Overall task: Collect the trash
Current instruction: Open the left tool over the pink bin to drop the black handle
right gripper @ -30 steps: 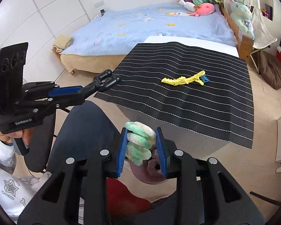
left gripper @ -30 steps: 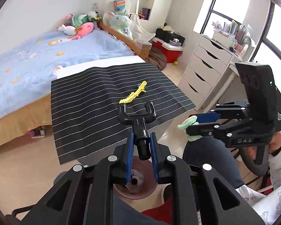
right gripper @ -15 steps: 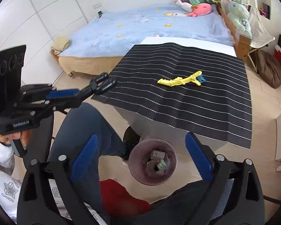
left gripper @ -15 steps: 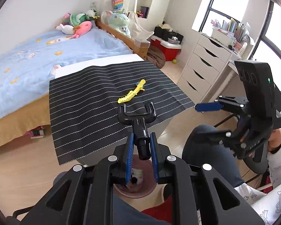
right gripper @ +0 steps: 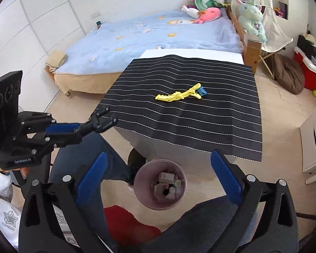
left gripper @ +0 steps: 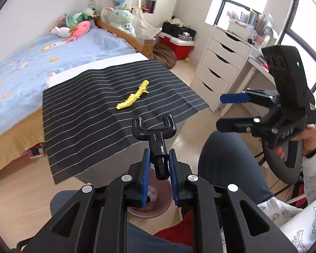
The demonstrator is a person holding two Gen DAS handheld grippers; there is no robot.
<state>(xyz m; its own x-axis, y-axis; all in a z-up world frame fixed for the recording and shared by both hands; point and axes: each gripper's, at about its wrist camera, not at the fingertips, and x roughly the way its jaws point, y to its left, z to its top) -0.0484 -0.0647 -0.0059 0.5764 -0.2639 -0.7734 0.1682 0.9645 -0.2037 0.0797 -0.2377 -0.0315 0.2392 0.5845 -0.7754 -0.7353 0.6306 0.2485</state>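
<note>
The left gripper (left gripper: pixel 158 166) is clamped on the stem of a black forked bracket (left gripper: pixel 154 128), the fork pointing away from the person. It is held above the trash bin (right gripper: pixel 179 202), which stands on the floor by the person's legs, just off the near edge of the tabletop (right gripper: pixel 231 130). That position suggests the bracket is the next item to drop.

The right gripper (right gripper: pixel 158 181) hangs directly over the bin with its fingers (right gripper: pixel 226 177) spread wide and nothing between them. Judged from this, its load is already released; several small scraps lie in the bin.

On the striped cloth, well apart from both grippers, a yellow clip (right gripper: pixel 178 96) lies flat with a small blue piece (right gripper: pixel 202 91) touching one end. These appear to be the remaining trash. The bin's placement beside the tabletop keeps each carry short.
</note>
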